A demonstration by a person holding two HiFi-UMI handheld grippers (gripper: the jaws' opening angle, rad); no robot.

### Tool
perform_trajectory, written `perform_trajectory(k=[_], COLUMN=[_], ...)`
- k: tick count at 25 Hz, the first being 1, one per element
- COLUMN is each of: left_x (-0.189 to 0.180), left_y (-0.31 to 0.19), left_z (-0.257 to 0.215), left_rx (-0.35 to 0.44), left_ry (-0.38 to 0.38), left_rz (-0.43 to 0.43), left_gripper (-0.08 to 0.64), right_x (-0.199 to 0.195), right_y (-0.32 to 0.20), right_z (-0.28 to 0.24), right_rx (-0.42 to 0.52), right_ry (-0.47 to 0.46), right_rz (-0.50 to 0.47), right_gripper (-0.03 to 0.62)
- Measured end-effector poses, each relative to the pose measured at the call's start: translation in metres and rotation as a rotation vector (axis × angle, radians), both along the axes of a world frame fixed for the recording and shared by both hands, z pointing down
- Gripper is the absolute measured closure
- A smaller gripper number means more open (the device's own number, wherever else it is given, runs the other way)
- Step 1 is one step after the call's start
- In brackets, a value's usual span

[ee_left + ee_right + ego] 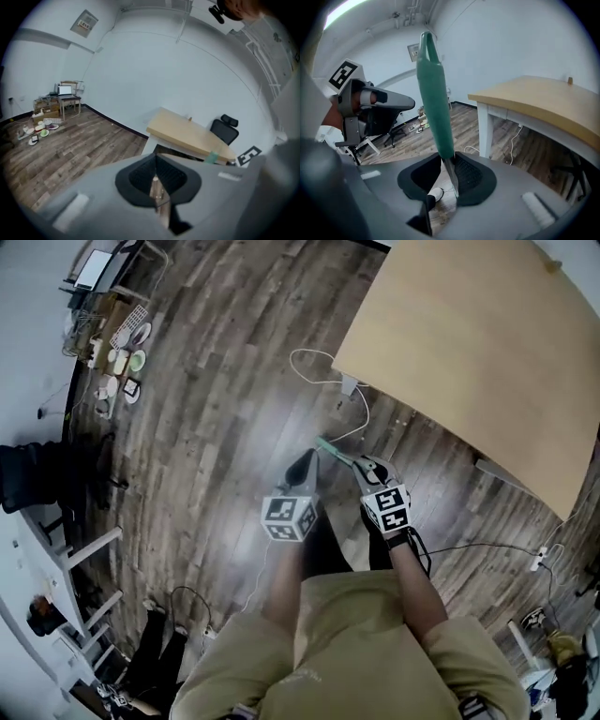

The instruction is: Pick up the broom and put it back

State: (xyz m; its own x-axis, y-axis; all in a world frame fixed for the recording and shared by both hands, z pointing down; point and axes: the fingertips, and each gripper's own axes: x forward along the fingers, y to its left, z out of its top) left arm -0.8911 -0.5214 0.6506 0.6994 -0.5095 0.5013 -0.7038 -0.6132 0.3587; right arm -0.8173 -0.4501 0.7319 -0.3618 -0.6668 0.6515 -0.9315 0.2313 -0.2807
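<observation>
Dark wood-plank floor lay below; the right tool was clamped on the broom, its green grip and thin metal shaft pointing toward 12 o'clock. The left tool sat closed, empty.

Light wooden table, dark plank floor

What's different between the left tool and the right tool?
The right tool grips the green broom handle; the left tool holds nothing. The left tool's jaws sit close together; the right tool's jaws are parted by the handle. Both carry a marker cube.
</observation>
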Motion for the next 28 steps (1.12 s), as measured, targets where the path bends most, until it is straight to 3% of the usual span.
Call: perform_trajectory(k=[5,12,22,28], left_x=[0.023,0.009,0.004,0.006], left_y=[-0.043,-0.074,-0.088,-0.086], left_z=[0.063,0.117,0.149,0.160], left_rx=[-0.022,-0.082,-0.106,-0.122], left_ry=[-0.033,-0.030,-0.022,0.004], left_rz=[0.104,0.112,0.115,0.097], left_gripper=[0.560,0.560,0.560,0.560], right_x=[0.003,-0.019,0.028,0.043], right_y=[-0.027,-0.084,-0.171,-0.192], right_z=[0.062,0.120,0.160,0.172], right_rx=[-0.076,-0.097,-0.066,-0.057], right_ry=[-0.011,-0.019,-0.079,-0.030], right_rz=[0.031,-0.065,0.198,0.191], right_gripper=[0.499,0.502,0.502,0.499])
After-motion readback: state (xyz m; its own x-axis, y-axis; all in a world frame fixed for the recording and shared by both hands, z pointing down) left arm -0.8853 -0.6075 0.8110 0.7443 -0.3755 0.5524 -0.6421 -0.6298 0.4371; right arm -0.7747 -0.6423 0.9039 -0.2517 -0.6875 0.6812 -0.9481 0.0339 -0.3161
